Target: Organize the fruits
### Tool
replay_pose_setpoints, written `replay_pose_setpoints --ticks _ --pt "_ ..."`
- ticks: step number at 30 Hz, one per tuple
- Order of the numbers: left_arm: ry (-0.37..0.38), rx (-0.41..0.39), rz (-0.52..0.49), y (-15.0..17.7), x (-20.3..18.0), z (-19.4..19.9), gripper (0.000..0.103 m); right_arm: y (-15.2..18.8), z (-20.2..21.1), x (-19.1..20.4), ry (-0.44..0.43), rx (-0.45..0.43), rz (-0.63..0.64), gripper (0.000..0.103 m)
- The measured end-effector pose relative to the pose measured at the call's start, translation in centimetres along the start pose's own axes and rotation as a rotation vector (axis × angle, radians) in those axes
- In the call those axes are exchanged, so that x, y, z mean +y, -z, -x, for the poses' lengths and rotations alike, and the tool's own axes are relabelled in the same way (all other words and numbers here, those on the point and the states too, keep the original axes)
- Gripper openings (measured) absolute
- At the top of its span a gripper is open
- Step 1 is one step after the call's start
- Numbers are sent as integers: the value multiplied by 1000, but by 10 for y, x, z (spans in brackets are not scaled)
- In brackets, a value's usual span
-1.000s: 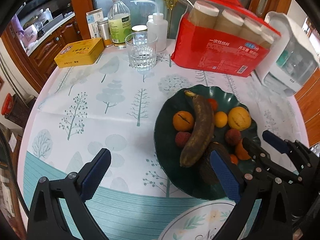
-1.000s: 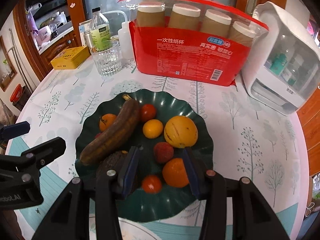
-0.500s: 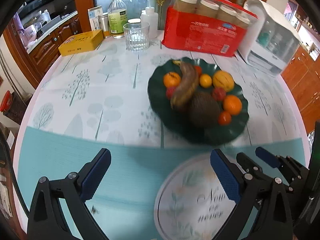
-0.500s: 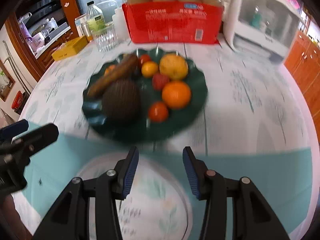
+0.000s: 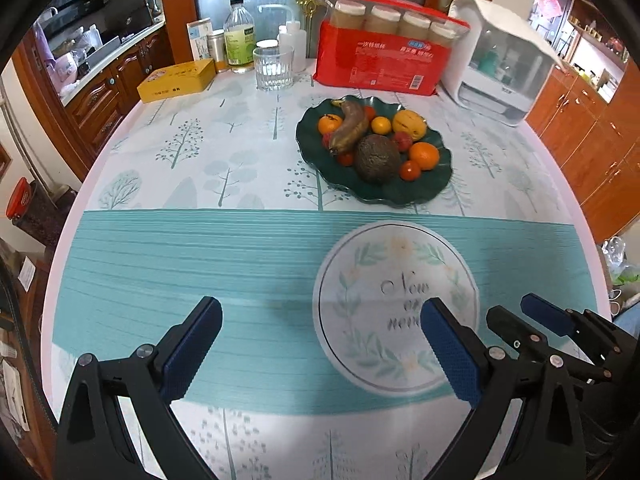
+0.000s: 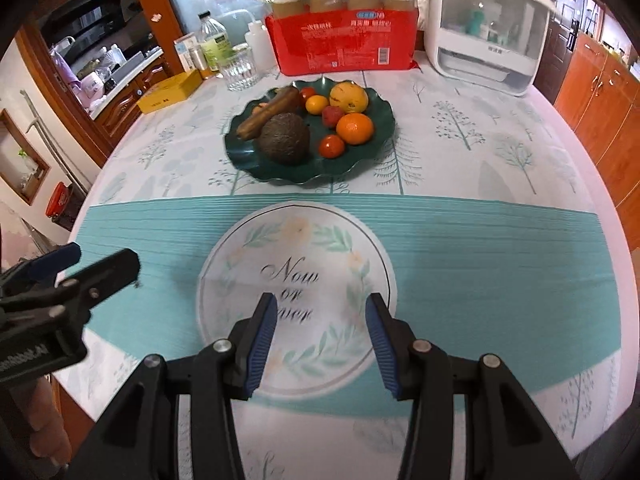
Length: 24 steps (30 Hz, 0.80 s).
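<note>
A: Where did the fruit lie from the hand-held grippers?

B: Ahead, all on the green plate [image 6: 240, 156], well apart from both. The right hand-held gripper [image 6: 320, 340] stood nearer, jaws partly apart and empty; the left hand-held gripper [image 5: 320, 356] gaped wide, empty.

A: The banana [image 6: 270, 114]?

B: Its long axis ran diagonally toward the glass [image 6: 240, 72]. Bare table [image 6: 500, 248] lay between; the red package [image 6: 344, 46] crowded the far rim.

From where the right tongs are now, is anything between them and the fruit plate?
Nothing visible. The right tongs hang open and empty over the tablecloth's printed circle; only bare cloth lies between them and the green plate.
</note>
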State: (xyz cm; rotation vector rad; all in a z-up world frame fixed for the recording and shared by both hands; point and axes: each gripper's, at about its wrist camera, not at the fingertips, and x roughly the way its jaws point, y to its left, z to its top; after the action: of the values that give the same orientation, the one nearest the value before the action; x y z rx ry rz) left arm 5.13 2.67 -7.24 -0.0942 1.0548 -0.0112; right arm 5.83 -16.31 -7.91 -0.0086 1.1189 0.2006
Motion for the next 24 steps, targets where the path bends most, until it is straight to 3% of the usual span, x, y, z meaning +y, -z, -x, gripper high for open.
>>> replay_pose_setpoints --ticks 11,24 --pt "-12 -87 -31 9 0 58 99 13 55 17 21 -64 -24 47" --pt "-9 -76 -53 19 2 66 99 18 72 30 43 -102 -39 47"
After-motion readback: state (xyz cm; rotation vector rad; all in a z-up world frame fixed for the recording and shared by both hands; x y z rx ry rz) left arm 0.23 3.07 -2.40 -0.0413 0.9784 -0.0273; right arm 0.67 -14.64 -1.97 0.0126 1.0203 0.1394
